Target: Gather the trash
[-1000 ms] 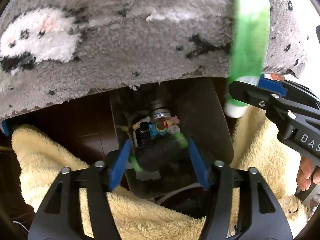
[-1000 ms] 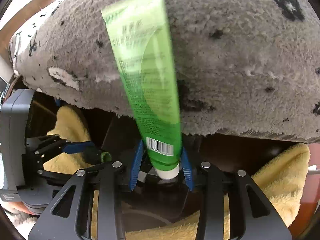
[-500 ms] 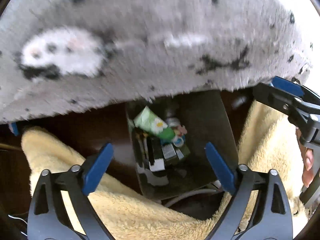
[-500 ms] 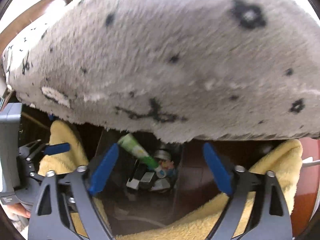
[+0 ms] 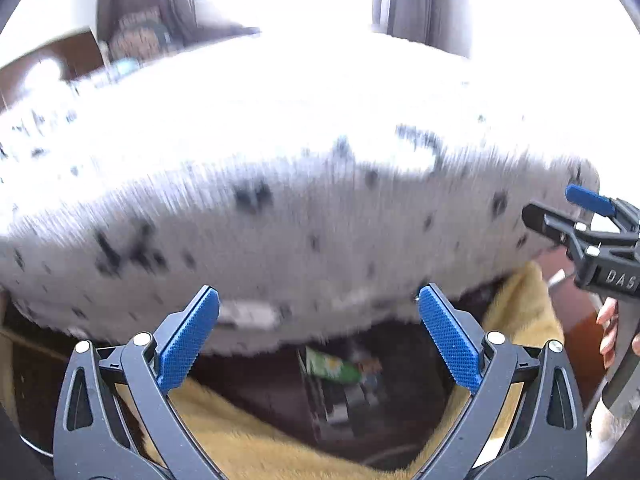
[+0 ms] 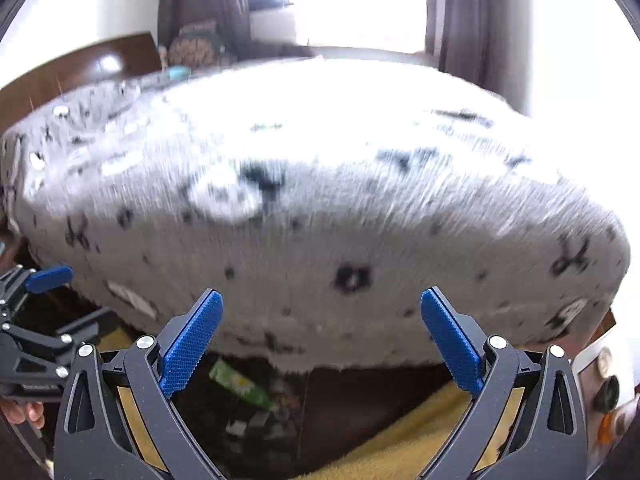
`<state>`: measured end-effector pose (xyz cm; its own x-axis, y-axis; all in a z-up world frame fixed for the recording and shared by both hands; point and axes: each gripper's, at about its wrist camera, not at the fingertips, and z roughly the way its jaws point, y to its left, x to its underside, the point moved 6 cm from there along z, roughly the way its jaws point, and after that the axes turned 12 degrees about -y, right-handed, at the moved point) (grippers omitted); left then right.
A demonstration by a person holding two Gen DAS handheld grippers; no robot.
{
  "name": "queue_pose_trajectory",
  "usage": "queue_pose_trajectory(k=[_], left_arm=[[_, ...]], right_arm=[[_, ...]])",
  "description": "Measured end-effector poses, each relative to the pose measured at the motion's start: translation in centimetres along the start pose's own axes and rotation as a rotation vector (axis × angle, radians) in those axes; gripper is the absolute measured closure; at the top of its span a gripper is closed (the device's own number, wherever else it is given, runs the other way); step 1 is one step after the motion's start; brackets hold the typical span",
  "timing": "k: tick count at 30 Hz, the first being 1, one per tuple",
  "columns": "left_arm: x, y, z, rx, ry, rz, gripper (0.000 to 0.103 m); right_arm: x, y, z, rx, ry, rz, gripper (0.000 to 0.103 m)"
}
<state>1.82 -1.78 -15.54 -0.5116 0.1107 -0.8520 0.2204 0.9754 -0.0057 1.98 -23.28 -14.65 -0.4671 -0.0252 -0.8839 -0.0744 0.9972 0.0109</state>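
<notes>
- Below your left gripper [image 5: 318, 338] and right gripper [image 6: 320, 340], jaws just opened wide and empty, trash fills a dark bin [image 5: 416, 368].
- The grey spotted blanket [image 6: 320, 200] covers the bed; curtains [image 6: 192, 4] hang behind.

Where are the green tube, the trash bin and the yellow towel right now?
green tube [image 6: 240, 385]: right wrist view, on its printed body.
trash bin [image 5: 316, 412]: left wrist view, on its left wall.
yellow towel [image 5: 248, 440]: left wrist view, on its front fold.
</notes>
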Motion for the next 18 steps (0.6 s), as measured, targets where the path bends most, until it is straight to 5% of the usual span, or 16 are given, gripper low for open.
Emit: queue_pose_trajectory(k=[8, 18], left_arm=[[-8.2, -0.7, -6.5, -0.003, -0.259, 0.024, 0.008], [-12.1, -0.8, -9.3, -0.027, -0.340, -0.001, 0.008]], right_arm=[[-6.9, -0.9, -5.9, 0.057, -0.210, -0.034, 0.004], [-11.9, -1.4, -9.3, 0.082, -0.334, -0.024, 0.004]])
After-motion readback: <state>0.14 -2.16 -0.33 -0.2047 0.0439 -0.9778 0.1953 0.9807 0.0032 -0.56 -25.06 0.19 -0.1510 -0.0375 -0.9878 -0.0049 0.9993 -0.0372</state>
